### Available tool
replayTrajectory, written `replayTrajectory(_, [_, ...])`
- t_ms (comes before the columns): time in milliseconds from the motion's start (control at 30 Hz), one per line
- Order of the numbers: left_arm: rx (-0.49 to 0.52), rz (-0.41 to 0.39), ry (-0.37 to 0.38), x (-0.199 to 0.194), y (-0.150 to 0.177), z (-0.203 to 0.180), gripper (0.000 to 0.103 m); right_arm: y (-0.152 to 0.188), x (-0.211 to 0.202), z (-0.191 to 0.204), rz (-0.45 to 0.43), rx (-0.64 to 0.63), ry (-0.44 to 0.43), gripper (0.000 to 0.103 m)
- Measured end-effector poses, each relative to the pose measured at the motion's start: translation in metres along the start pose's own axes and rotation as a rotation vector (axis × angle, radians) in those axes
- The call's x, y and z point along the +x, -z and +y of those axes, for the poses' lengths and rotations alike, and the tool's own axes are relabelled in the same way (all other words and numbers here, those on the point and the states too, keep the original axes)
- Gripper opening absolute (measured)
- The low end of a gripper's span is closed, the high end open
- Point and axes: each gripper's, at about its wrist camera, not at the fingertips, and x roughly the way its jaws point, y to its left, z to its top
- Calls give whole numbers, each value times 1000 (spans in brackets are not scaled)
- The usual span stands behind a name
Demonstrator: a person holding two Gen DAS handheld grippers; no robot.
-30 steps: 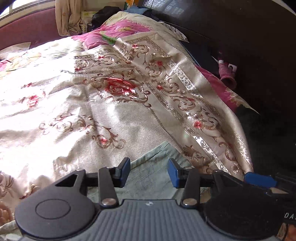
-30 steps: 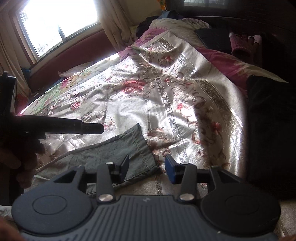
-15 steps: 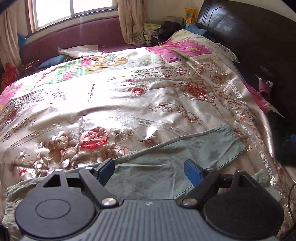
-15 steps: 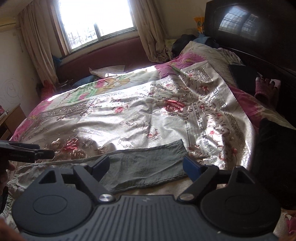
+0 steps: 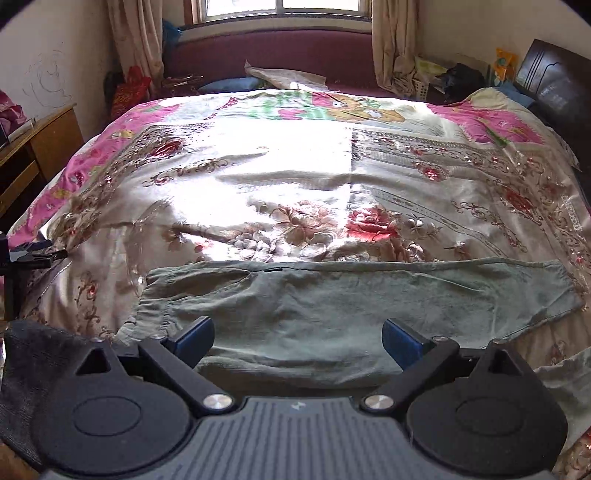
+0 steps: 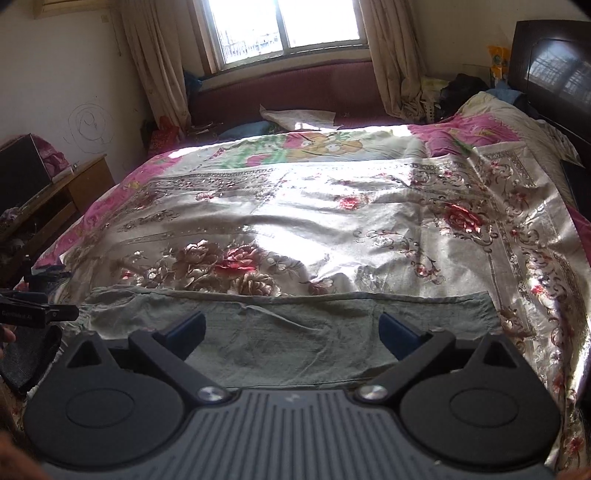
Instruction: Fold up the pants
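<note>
Grey-green pants [image 5: 332, 306] lie flat across the near edge of the bed, waistband at the left, leg hem at the right. They also show in the right wrist view [image 6: 295, 332]. My left gripper [image 5: 297, 341] is open and empty, held above the pants' middle. My right gripper [image 6: 291, 330] is open and empty, held above the pants. The left gripper's tip [image 6: 40, 314] shows at the left edge of the right wrist view.
The bed has a shiny floral bedspread [image 5: 332, 184]. A dark headboard [image 6: 554, 66] stands at the right. A wooden side table [image 5: 33, 147] is at the left. A maroon bench [image 6: 295, 88] and a window [image 6: 288, 26] are at the back.
Both grippers have opened wide and pulled back and turned left. The whole length of the pants is now in view instead of only the leg hem.
</note>
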Motion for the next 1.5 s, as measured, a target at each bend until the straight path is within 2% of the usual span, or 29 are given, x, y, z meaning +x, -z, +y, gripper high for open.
replayTrajectory(233, [-55, 30, -43, 29, 13, 57, 103, -6, 64, 35, 69, -74, -84, 100])
replayTrajectory(367, [2, 38, -36, 59, 5, 77, 103, -9, 100, 50, 112, -156, -128, 100])
replayTrajectory(667, [219, 96, 118, 131, -31, 101, 103, -18, 168, 55, 213, -314, -241, 99])
replayTrajectory(800, [242, 127, 181, 159, -49, 113, 103, -26, 200, 55, 265, -375, -293, 98])
replayTrajectory(900, [260, 141, 229, 174, -58, 117, 103, -31, 220, 57, 294, -433, -300, 96])
replayTrajectory(1000, [278, 170, 253, 190, -63, 120, 97, -37, 245, 59, 336, -476, -299, 91])
replayTrajectory(1067, [286, 197, 254, 202, -66, 121, 91, -39, 260, 59, 363, -496, -289, 85])
replayTrajectory(1200, [300, 248, 247, 223, -68, 122, 86, -39, 293, 54, 446, -519, -253, 74])
replayTrajectory(1300, [318, 274, 240, 231, -68, 121, 82, -36, 309, 50, 500, -519, -232, 62])
replayTrajectory(1333, [319, 276, 235, 232, -68, 121, 75, -33, 314, 50, 518, -528, -221, 55])
replayTrajectory(1367, [316, 274, 231, 232, -68, 121, 61, -32, 315, 49, 517, -537, -216, 52])
replayTrajectory(1400, [304, 272, 235, 232, -69, 122, 54, -31, 316, 49, 518, -539, -216, 48])
replayTrajectory(1433, [287, 270, 243, 231, -70, 124, 44, -31, 316, 49, 519, -533, -219, 34])
replayTrajectory(1467, [272, 266, 252, 229, -69, 125, 33, -32, 316, 49, 522, -524, -219, 16])
replayTrajectory(1500, [269, 264, 258, 227, -68, 124, 28, -33, 315, 49, 533, -518, -217, 7])
